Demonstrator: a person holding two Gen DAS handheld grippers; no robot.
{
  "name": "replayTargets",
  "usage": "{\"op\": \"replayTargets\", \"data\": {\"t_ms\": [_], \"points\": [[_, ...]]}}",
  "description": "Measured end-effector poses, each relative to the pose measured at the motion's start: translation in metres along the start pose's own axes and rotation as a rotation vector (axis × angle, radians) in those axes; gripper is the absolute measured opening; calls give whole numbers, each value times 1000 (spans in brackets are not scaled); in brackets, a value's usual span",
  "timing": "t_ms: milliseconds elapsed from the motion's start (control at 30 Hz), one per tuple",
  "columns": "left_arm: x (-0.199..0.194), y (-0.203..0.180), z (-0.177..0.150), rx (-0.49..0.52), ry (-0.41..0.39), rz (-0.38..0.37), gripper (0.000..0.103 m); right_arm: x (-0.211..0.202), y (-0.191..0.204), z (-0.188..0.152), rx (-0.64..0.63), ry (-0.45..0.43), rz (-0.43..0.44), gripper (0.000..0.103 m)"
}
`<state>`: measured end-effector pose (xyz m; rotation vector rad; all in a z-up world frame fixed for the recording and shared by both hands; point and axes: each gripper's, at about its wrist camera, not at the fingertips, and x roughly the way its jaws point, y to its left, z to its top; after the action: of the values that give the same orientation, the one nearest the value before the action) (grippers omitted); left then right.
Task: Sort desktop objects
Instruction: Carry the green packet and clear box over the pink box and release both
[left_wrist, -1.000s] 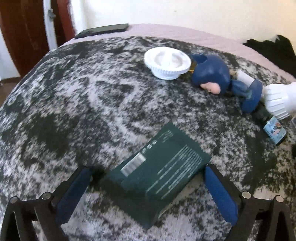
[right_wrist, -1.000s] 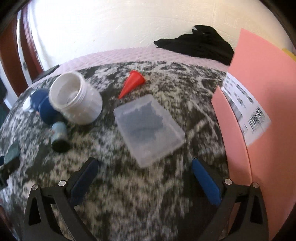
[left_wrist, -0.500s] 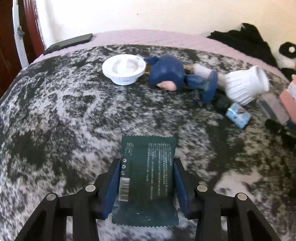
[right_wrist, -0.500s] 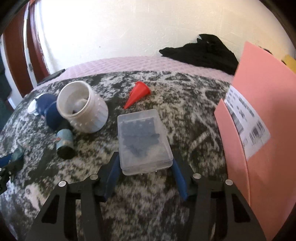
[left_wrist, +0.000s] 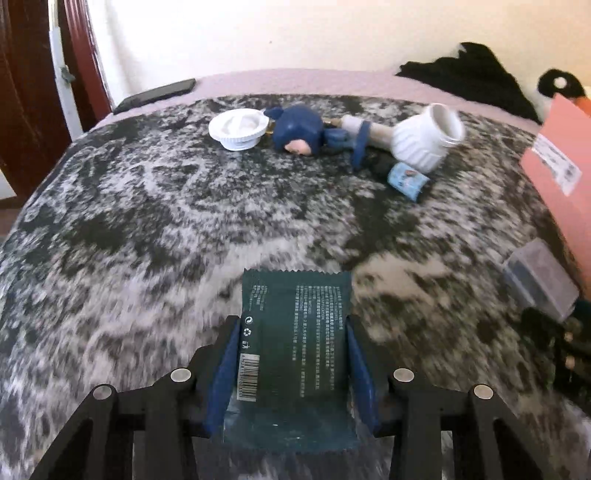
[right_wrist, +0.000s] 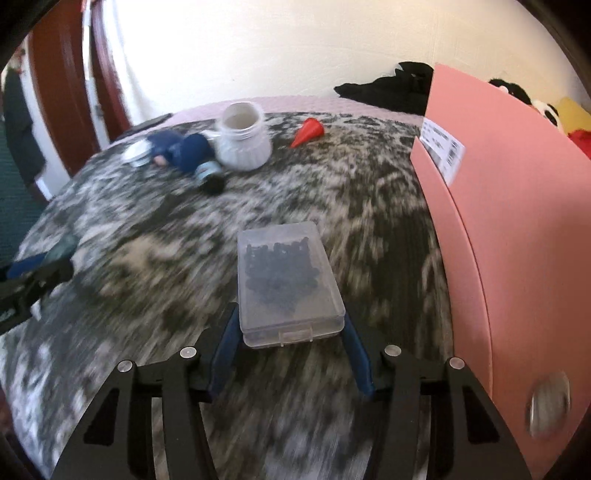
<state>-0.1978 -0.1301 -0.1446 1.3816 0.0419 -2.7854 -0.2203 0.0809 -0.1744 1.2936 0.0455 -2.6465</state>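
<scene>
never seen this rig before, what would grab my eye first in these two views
Each gripper is clamped on something: the left gripper on a dark green packet, the right gripper on a clear plastic box of dark bits. At the right stands a big pink folder.

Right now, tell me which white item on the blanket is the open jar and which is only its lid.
The ribbed white jar lies tipped, mouth open; the lid is the flat disc beside the blue figurine.

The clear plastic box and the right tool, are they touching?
Touching. The right wrist view shows both blue pads of the right tool pressed against the clear plastic box.
</scene>
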Motion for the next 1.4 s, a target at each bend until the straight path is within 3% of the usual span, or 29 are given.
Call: {"op": "replayTargets", "data": {"t_ms": [167, 367, 600, 867, 1033, 1400], "points": [[-38, -5, -27, -11, -30, 23, 47, -46, 18, -41, -34, -11, 38, 57], [-83, -1, -58, -60, -60, 0, 47, -96, 36, -77, -76, -32, 100, 57], [-137, 0, -81, -85, -115, 9, 47, -147, 42, -92, -106, -84, 156, 57], [-175, -13, -96, -79, -146, 2, 47, -192, 19, -108, -78, -119, 168, 57], [-202, -53, -91, -2, -185, -57, 47, -226, -12, -114, -16, -184, 143, 57], [-244, -192, -55, 224, -285, -267, 47, -310, -97, -120, 111, -362, 9, 57]]}}
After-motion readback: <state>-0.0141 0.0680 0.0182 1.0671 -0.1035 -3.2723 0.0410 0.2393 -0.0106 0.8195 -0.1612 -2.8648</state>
